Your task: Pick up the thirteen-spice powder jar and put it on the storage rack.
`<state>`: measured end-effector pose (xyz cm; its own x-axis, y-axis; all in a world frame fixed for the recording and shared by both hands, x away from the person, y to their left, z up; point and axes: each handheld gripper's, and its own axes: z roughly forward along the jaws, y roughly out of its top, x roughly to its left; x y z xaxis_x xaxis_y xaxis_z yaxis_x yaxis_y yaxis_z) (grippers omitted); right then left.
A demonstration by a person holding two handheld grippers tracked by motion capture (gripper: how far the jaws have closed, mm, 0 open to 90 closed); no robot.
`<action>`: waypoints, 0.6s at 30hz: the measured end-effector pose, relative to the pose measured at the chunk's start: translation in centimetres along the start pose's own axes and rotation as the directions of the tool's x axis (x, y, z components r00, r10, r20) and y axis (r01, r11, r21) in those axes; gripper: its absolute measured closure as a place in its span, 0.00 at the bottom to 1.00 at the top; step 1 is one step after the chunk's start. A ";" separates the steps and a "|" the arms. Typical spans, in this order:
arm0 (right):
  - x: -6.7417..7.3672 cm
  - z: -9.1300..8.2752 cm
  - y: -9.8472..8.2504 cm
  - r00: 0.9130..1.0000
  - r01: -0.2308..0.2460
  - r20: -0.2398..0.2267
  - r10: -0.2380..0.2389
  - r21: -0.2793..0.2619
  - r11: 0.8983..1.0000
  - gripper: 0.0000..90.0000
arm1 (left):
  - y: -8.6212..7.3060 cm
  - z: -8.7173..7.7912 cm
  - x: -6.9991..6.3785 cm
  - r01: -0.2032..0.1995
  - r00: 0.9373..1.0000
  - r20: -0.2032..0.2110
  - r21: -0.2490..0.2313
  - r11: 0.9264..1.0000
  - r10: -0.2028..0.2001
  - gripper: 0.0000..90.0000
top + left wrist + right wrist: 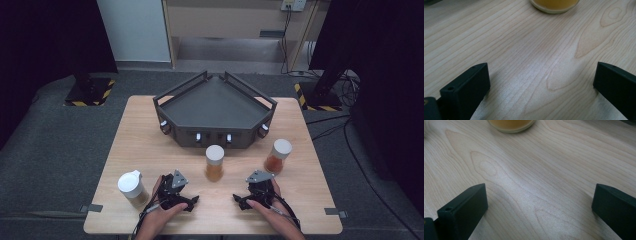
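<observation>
— Where are my tongs sitting right now?

— I have both low on the near part of the desk (150, 125). The left tongs (176, 196) rest with jaws spread wide and nothing between them; the right tongs (254, 195) are the same — wide apart, gripping nothing. In each gripper view I see bare wood grain between the two black jaws.

— And the jar I'm nearest to?

— The middle jar (215, 162) stands between the two tongs and just beyond them, apart from both. In the left gripper view its base (554, 5) sits ahead at the top edge, a little right of centre; in the right gripper view the base (511, 125) is ahead and left of centre.

— How does it stand?

— Upright, long axis vertical, white cap on top, orange-yellow contents inside.

— Other containers?

— A jar with a reddish-brown filling (278, 156) stands upright beyond the right tongs, white cap on. A pale jar (132, 187) with a white lid sits just outside the left tongs — I can't make out its contents. Farther back, the dark angular tray (215, 127) holds nothing I can see.
</observation>
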<state>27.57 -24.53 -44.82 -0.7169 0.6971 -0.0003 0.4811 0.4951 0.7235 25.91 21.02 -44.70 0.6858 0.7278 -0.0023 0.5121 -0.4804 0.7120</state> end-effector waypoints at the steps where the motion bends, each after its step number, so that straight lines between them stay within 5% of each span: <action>1: 0.0 0.0 0.0 1.000 0.000 0.000 0.000 0.000 1.000 0.00 | 0.0 0.0 0.0 0.000 1.000 0.000 0.000 1.000 0.000 0.00; 18: 0.0 0.0 0.0 1.000 -0.002 0.000 0.002 0.001 1.000 0.00 | 0.3 -0.5 -0.3 -0.008 1.000 -0.005 -0.012 1.000 0.008 0.01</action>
<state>27.56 -24.53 -44.81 -0.7161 0.6980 0.0008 0.4827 0.4944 0.7229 25.56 20.88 -44.13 0.6873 0.7264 0.0068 0.5004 -0.4802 0.7204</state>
